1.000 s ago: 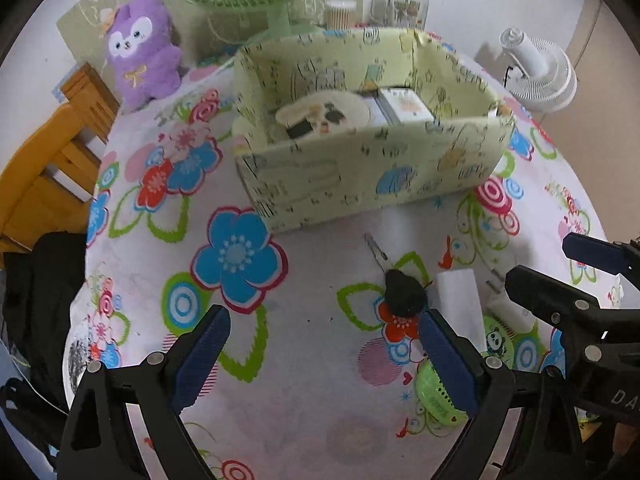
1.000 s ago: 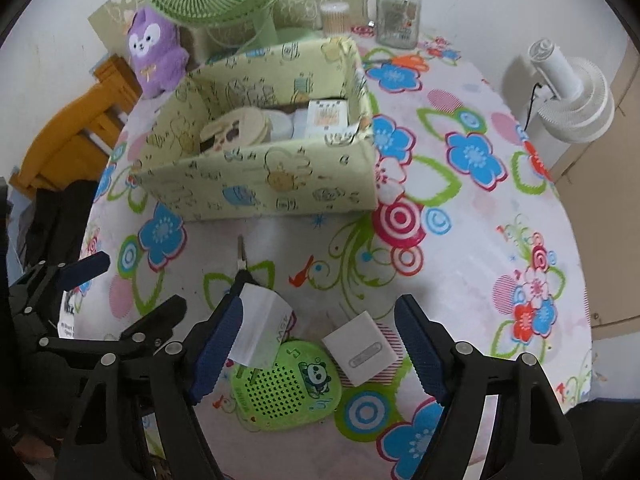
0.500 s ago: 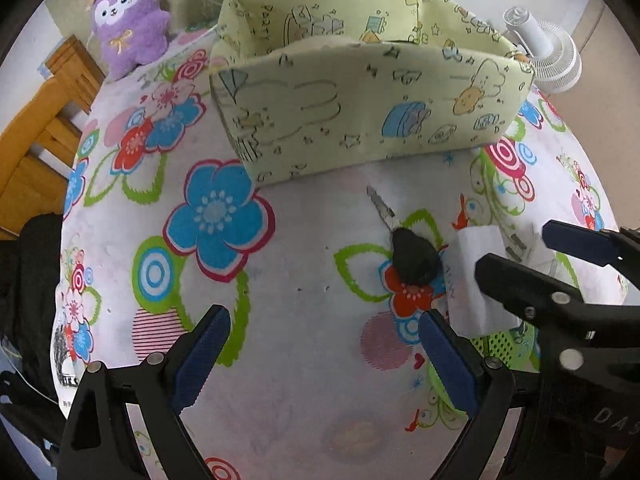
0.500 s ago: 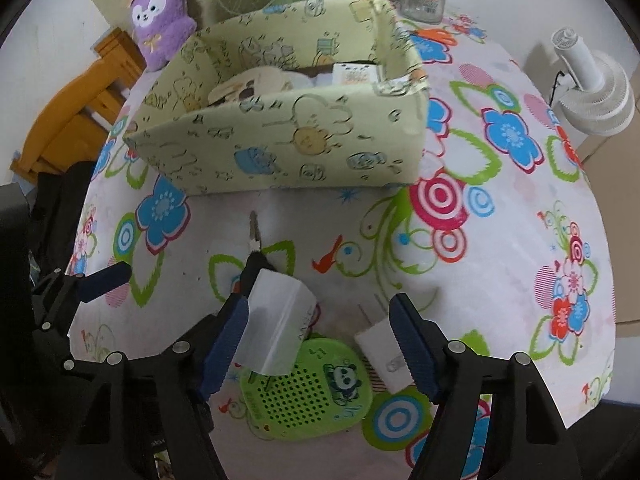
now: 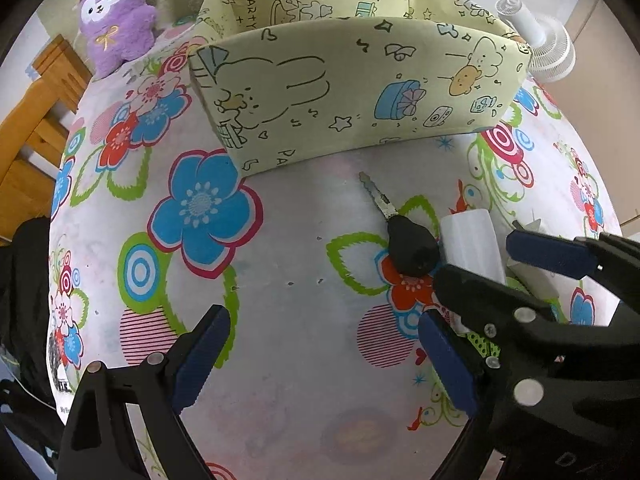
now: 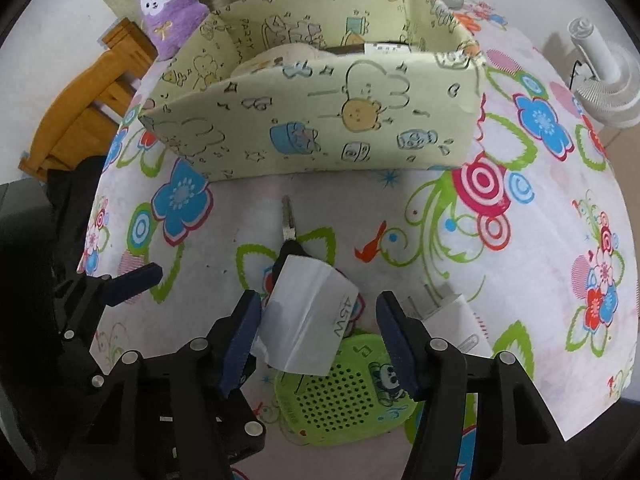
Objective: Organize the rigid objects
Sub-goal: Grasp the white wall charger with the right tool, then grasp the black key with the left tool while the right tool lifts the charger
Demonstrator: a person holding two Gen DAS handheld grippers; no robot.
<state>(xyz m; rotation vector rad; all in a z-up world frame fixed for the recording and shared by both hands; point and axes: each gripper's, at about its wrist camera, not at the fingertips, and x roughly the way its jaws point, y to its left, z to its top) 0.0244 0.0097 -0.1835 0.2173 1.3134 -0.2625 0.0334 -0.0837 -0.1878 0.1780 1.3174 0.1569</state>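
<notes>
On a flower-print table (image 6: 520, 248), the right gripper (image 6: 320, 334) straddles a white charger box (image 6: 308, 320) — its jaws have just been closing, the left pad at the box's edge, the right one not yet touching. The box lies on a green speaker (image 6: 344, 396), beside a black-headed key (image 5: 404, 236). To the left, the left gripper (image 5: 320, 356) hangs open over bare cloth. The yellow storage box (image 6: 320, 120) stands at the far side.

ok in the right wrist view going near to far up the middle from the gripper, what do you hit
green speaker → white 45W box between the open pads of the right gripper → key → yellow-green storage box → purple plush at the far left.
</notes>
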